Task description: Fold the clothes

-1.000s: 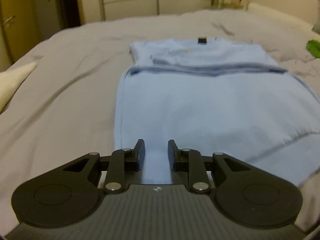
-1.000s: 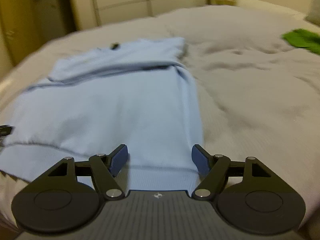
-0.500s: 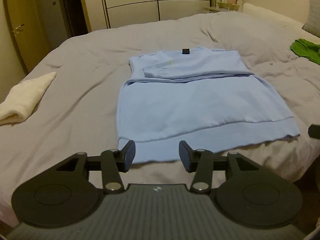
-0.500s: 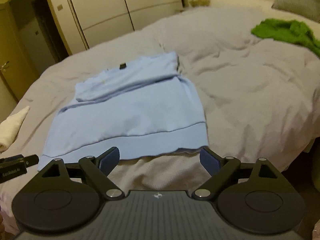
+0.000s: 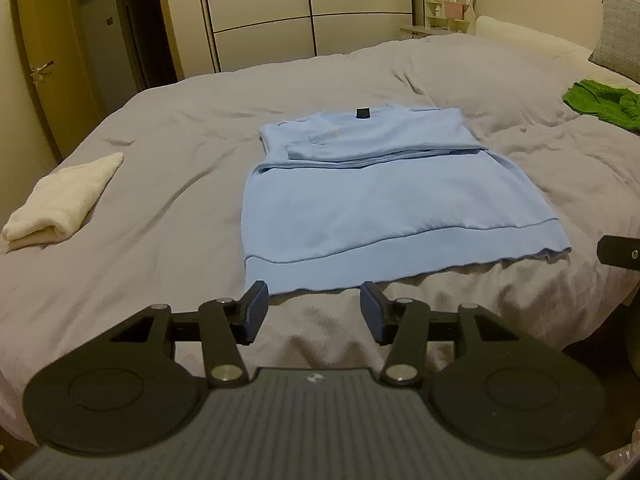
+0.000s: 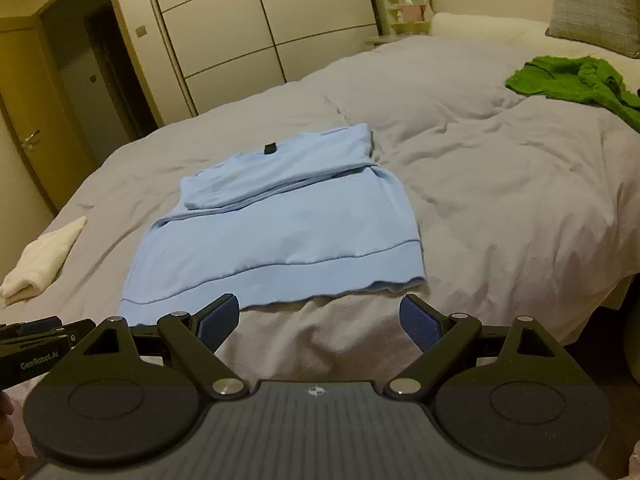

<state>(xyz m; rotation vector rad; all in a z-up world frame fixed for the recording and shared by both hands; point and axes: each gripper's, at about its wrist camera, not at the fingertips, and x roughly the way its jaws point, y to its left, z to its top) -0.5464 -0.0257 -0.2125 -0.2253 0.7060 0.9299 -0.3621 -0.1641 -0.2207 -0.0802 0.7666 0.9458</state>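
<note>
Light blue sweatshirt [image 5: 384,204] lies flat on grey bed [image 5: 160,208], just ahead of both tools. Sleeves folded across chest, small black tag [image 5: 363,113] at neck. Long way runs away from tools: bottom band near, neck far. Left gripper [image 5: 311,309] wide apart, holds nothing, above bed just short of band. Right gripper [image 6: 319,320] spread even wider, empty, touching nothing, band just ahead.
</note>
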